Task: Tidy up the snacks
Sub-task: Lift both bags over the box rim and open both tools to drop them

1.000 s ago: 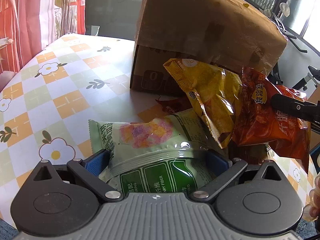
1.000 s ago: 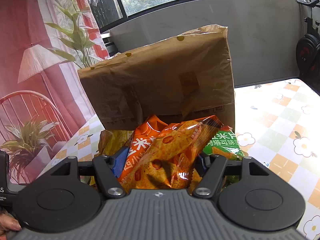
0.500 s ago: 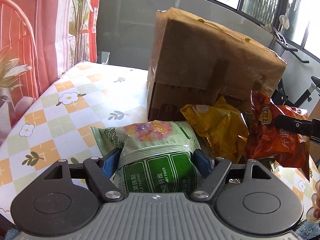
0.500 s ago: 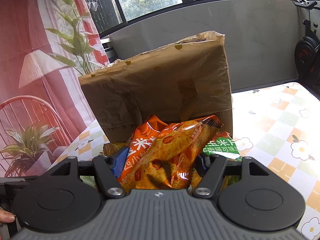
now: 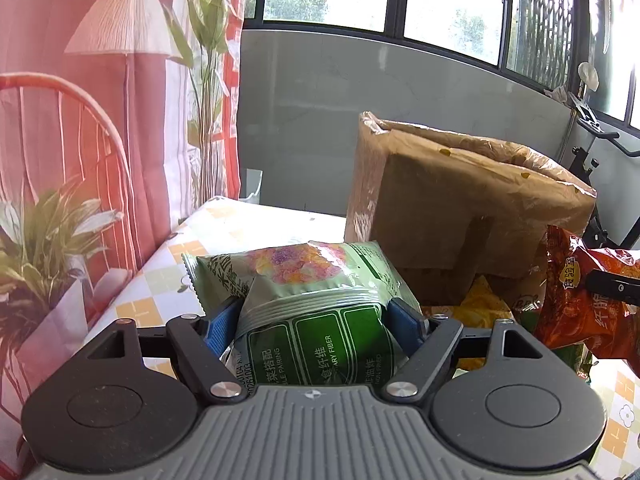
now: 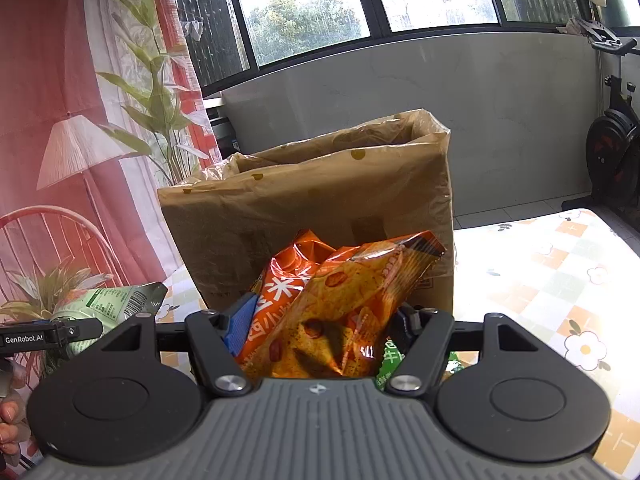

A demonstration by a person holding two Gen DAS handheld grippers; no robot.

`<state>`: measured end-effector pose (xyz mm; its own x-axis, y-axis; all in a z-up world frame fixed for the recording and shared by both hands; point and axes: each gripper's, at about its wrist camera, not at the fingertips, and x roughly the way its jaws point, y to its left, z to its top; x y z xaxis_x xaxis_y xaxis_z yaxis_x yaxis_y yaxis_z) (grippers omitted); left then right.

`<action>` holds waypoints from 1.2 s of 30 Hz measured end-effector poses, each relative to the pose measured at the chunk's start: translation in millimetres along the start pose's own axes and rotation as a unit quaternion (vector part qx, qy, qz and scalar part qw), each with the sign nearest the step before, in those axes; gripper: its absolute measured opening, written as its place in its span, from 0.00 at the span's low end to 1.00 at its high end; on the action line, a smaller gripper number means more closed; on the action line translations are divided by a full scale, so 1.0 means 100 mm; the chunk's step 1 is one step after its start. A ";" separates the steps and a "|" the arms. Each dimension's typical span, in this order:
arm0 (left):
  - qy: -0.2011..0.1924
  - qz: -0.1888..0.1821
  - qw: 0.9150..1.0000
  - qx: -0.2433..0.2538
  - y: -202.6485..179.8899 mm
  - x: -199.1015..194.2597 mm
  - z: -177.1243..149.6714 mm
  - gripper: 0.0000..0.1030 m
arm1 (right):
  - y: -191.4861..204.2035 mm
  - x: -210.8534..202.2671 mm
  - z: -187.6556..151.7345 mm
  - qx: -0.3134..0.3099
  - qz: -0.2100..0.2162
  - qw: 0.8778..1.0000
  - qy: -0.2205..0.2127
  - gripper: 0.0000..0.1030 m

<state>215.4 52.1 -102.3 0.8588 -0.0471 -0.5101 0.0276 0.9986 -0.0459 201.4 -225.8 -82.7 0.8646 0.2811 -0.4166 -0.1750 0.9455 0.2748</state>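
My left gripper is shut on a green snack bag and holds it up in the air, left of the cardboard box. My right gripper is shut on orange snack bags, held in front of the same box, whose open top is lined with brown plastic. The orange bags also show in the left wrist view at the right. The green bag and the left gripper show in the right wrist view at the left.
A yellow snack bag lies at the box's foot and a green bag lies under my right gripper. The table has a flowered checked cloth. A pink printed curtain hangs at the left; an exercise bike stands at the right.
Both grippers have risen with their bags. The left one lifted the green bag well off the table, so the box's open top now shows.
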 end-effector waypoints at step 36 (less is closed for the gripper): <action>-0.086 -0.033 0.977 0.193 -0.91 0.48 1.80 0.79 | -0.08 0.25 1.74 -0.098 -0.018 0.994 -0.046 0.66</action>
<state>346.2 -36.0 32.0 0.9211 -0.1399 -0.3632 0.2477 0.9305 0.2698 306.5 -254.5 55.2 0.9099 0.2380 -0.3396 -0.2229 0.9713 0.0834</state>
